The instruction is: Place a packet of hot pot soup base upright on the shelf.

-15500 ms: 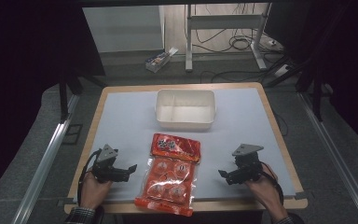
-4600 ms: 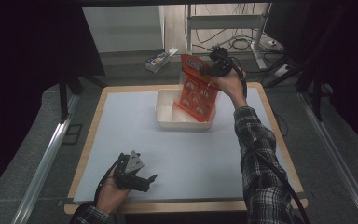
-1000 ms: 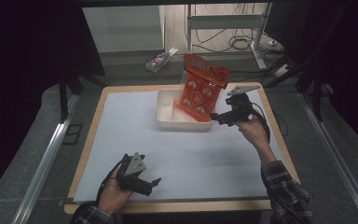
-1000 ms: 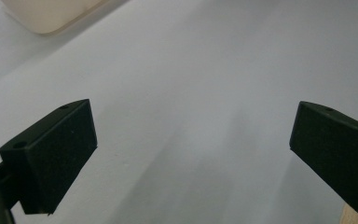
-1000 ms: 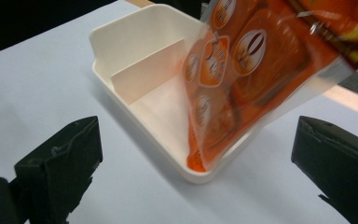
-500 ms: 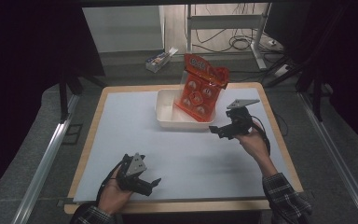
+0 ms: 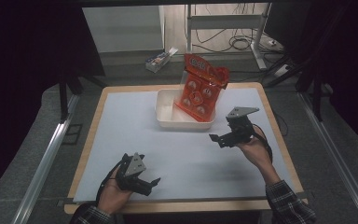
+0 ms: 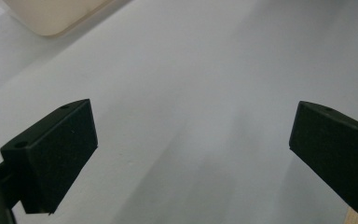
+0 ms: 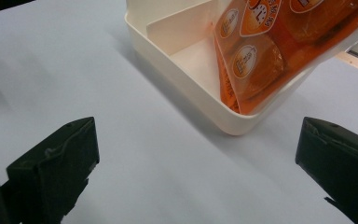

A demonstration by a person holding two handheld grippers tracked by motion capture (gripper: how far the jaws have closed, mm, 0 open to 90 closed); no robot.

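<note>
Orange snack bag (image 7: 200, 91) stands on end in the white tub (image 7: 168, 112) at the upper middle of the high view, its lower end down in the tub's right part and its top leaning up and over the far rim. In the right gripper view we see the bag (image 9: 270, 51) at the upper right, resting against the tub's near corner (image 9: 233, 123). Our right gripper (image 7: 220, 138) sits just right of centre in the high view, near the tub but apart from it, jaws spread wide with nothing between them. Our left gripper (image 7: 153, 183) rests low at the lower left on the grey mat (image 7: 121, 121), jaws likewise wide and holding nothing; its own view shows a tub corner (image 8: 51, 18) at the upper left.
</note>
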